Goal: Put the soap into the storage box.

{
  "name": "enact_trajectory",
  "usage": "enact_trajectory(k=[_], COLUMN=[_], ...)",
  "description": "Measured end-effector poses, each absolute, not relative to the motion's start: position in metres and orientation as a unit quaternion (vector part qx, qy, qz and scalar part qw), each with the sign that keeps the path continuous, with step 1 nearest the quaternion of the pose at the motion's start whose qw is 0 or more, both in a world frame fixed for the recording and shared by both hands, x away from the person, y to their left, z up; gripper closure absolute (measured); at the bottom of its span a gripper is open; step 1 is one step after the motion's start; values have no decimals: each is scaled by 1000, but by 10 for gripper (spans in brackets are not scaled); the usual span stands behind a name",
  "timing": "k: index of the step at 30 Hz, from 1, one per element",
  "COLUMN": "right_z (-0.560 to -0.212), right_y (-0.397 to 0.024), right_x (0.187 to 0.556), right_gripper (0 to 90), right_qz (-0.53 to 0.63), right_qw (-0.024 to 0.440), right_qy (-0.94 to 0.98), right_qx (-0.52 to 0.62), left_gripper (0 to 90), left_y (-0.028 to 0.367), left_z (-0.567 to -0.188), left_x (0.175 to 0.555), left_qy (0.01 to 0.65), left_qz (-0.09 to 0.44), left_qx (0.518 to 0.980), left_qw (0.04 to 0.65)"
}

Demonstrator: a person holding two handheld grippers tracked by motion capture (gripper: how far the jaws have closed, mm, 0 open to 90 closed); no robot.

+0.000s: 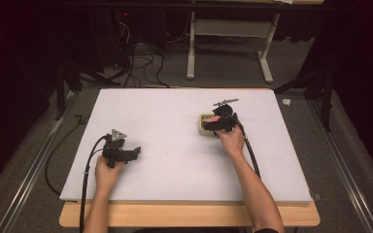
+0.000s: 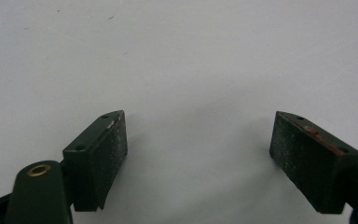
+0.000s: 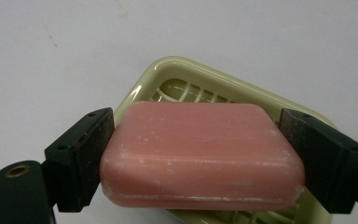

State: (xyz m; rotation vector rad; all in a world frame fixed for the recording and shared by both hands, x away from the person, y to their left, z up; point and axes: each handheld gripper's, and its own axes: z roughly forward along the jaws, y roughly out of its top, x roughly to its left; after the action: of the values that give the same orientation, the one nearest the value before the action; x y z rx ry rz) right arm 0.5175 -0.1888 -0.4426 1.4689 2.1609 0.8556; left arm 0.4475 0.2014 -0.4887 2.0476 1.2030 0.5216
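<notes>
A pink soap bar sits clamped lengthwise between the two black jaws of my right gripper, just above a cream slotted soap dish. In the high view the right gripper hovers over the dish right of the board's middle, with the pink soap peeking out. My left gripper rests low on the white board near the left front. Its jaws stand wide apart around bare white surface, and the left gripper holds nothing.
The white board lies on a wooden table. Cables trail from both grippers toward the front edge. Behind the board, on the carpet, stand a white table frame and tangled cables.
</notes>
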Motion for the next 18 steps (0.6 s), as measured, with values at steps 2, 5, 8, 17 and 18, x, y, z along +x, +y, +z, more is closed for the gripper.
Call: enact_trajectory(k=[2,5,8,17,18], right_z=[-442,-442,-442,-442,-442], right_y=[-187,-188,-192,-193,-193], right_x=[517,518,519,518,518], right_gripper=[136,135,128,118,118], right_qz=[300,302,307,313,313], right_qw=[200,198,193,187,188], right_qy=[773,772,769,767,766], right_qx=[522,522,527,528,528], left_gripper=[193,193,193,193,193], left_y=[201,201,201,201,201], left_z=[-489,-489,-489,-489,-489], left_x=[447,447,447,447,447], left_qy=[464,464,464,464,464], left_qz=[201,201,201,201,201], left_qx=[789,790,789,790,789], left_qw=[348,348,348,348,348])
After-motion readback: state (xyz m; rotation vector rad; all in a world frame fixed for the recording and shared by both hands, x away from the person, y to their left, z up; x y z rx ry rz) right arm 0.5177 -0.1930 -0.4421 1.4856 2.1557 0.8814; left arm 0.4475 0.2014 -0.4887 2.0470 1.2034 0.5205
